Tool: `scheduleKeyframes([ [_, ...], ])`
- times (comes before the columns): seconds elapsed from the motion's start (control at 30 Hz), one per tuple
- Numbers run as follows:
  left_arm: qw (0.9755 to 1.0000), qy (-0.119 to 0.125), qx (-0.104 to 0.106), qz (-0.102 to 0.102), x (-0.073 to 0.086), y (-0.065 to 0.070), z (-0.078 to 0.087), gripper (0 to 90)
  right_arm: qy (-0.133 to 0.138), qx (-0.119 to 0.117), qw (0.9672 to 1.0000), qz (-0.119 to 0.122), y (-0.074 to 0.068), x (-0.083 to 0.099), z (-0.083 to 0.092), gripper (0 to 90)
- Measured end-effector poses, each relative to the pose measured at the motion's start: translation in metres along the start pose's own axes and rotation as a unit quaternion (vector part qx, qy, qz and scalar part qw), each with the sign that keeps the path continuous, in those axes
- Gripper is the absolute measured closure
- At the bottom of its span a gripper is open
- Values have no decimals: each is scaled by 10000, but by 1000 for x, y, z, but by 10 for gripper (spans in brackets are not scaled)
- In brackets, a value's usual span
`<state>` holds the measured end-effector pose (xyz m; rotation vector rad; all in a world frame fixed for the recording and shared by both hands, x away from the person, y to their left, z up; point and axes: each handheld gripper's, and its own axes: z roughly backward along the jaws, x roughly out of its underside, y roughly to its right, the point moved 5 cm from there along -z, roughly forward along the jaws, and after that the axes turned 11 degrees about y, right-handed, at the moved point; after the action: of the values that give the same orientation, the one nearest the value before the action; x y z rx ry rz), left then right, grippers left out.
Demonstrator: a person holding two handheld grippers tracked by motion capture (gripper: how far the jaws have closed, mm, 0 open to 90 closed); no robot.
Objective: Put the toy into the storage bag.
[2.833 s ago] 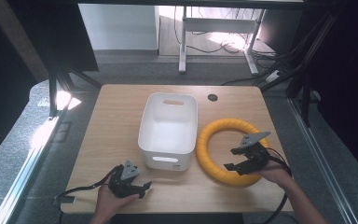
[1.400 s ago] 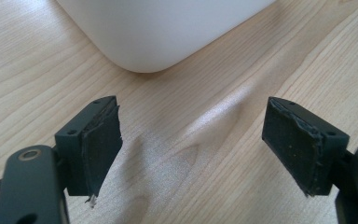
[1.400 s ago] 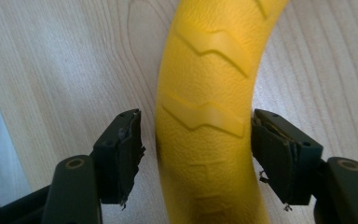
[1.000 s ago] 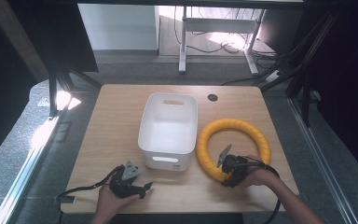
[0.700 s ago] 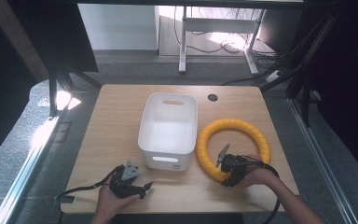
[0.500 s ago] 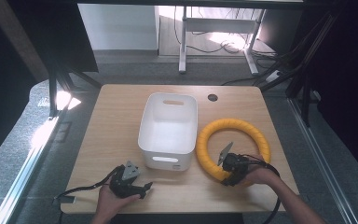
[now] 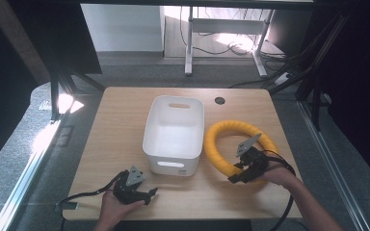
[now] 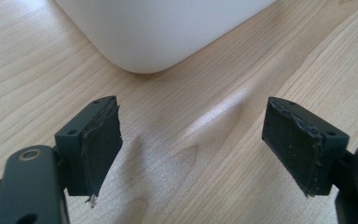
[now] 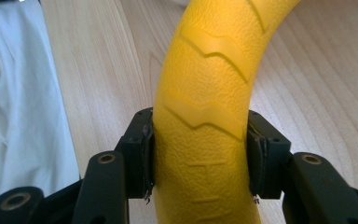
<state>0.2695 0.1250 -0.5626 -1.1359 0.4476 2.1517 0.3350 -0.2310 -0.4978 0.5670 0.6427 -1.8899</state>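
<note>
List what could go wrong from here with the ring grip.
1. The right gripper clamps the yellow ring at one spot on its near arc; the far side could sag or swing when lifted.
2. The ring lies close beside the white bin, so a swinging ring could knock it.
3. The ring's skin looks textured but rounded; it might roll between the pads.

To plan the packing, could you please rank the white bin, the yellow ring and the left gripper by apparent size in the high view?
1. white bin
2. yellow ring, nearly as wide
3. left gripper, clearly smallest
</note>
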Motion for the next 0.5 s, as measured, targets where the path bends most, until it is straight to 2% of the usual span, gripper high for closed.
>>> scheduleKeyframes([
  [0.23, 10000, 1, 3, 0, 0, 0, 0, 197, 339, -52, 9993, -143, 3, -3, 9, 511],
  [0.5, 10000, 7, -1, -7, 0, 0, 0, 197, 748, -97, 9968, -269, 7, -10, 22, 512],
])
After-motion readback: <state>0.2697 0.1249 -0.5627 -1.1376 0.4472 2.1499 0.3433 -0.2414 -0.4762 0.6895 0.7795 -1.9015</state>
